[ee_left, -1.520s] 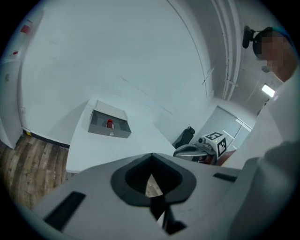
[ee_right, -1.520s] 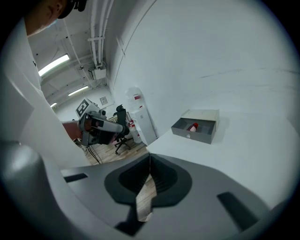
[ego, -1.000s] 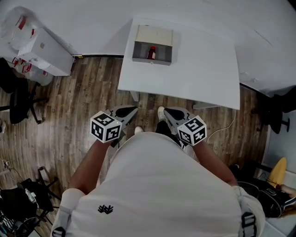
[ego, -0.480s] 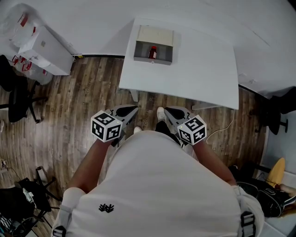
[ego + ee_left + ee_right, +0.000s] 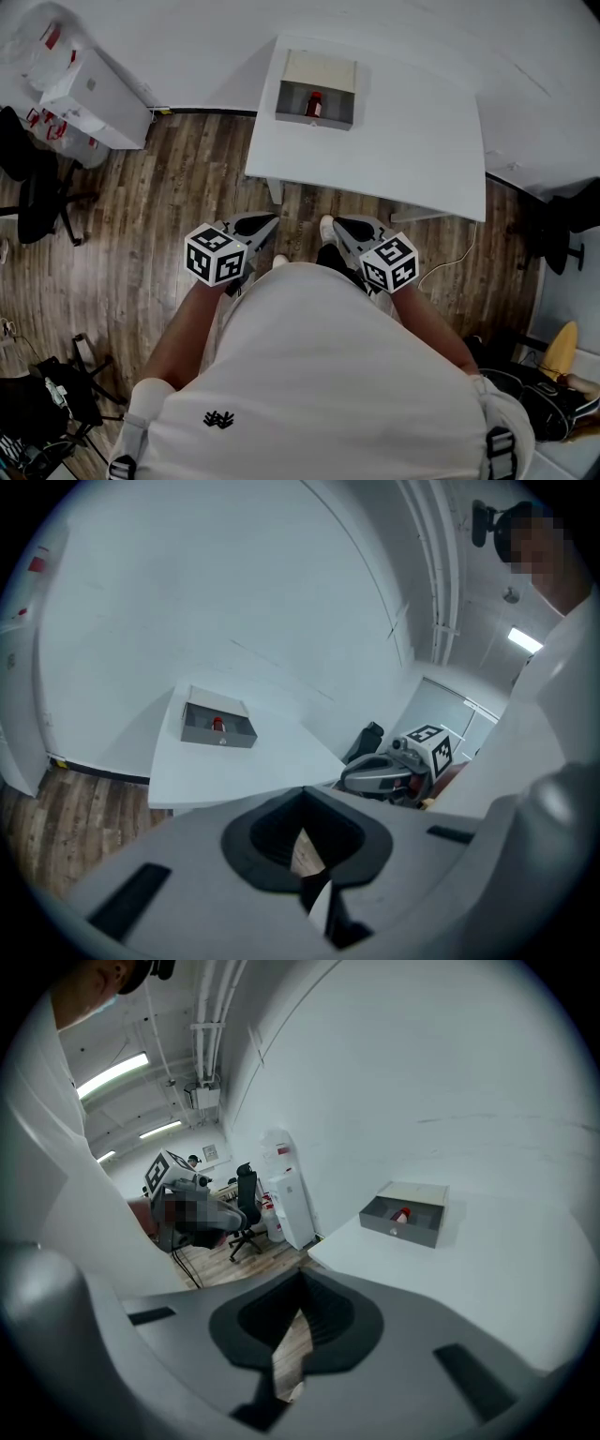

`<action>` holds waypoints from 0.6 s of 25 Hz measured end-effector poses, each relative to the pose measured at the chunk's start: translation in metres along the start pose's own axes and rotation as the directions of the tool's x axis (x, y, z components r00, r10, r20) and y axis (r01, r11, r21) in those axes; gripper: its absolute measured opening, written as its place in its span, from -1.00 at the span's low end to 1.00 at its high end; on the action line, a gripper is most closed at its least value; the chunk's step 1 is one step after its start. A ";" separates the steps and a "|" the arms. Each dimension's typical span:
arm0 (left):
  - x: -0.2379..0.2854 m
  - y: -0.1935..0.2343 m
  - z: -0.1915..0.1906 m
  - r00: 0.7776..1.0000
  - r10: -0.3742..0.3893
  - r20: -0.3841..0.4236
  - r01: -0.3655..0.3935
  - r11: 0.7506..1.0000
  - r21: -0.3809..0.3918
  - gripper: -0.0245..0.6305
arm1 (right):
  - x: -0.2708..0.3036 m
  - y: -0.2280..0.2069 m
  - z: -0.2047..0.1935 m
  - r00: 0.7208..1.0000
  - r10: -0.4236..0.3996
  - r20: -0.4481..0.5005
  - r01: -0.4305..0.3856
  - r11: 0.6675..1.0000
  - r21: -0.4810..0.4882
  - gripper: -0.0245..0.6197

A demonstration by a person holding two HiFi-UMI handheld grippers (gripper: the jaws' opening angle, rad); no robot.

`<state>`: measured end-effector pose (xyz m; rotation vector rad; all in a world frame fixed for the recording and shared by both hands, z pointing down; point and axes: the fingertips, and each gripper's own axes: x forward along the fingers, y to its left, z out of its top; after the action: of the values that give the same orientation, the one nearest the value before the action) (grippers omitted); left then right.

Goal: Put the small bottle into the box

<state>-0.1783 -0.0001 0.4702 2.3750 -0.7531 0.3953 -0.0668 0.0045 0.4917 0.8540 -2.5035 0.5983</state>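
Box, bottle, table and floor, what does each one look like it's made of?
Box: matte grey walls and a beige flap, likely cardboard or thin board, though it's hard to be sure.
Bottle: red, too small to tell plastic from glass.
Table: plain white, smooth and matte, probably laminate or painted board.
Floor: brown planks with grain and seams, real wood or wood-look laminate.

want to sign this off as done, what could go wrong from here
1. The box sits close to the table's edge; a knock might push it off.
2. The box is open on top, so the bottle inside could fall out if it is moved.
3. A cable trails on the floor by the table; stepping in could snag it.
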 end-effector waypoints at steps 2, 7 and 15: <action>-0.001 0.000 -0.001 1.000 0.001 0.000 -0.001 1.000 -0.002 -0.91 | 0.000 0.001 0.000 1.000 0.000 0.000 0.000 1.000 0.002 -0.90; 0.000 -0.001 -0.006 1.000 0.006 -0.005 -0.006 1.000 -0.005 -0.91 | 0.000 0.003 -0.004 1.000 0.004 0.002 -0.004 1.000 0.002 -0.90; -0.001 0.001 -0.012 1.000 0.008 -0.010 -0.008 1.000 -0.017 -0.91 | 0.001 0.007 -0.004 1.000 0.007 0.006 -0.007 1.000 0.003 -0.91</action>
<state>-0.1809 0.0074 0.4795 2.3528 -0.7590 0.4022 -0.0714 0.0113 0.4943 0.8502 -2.5122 0.6029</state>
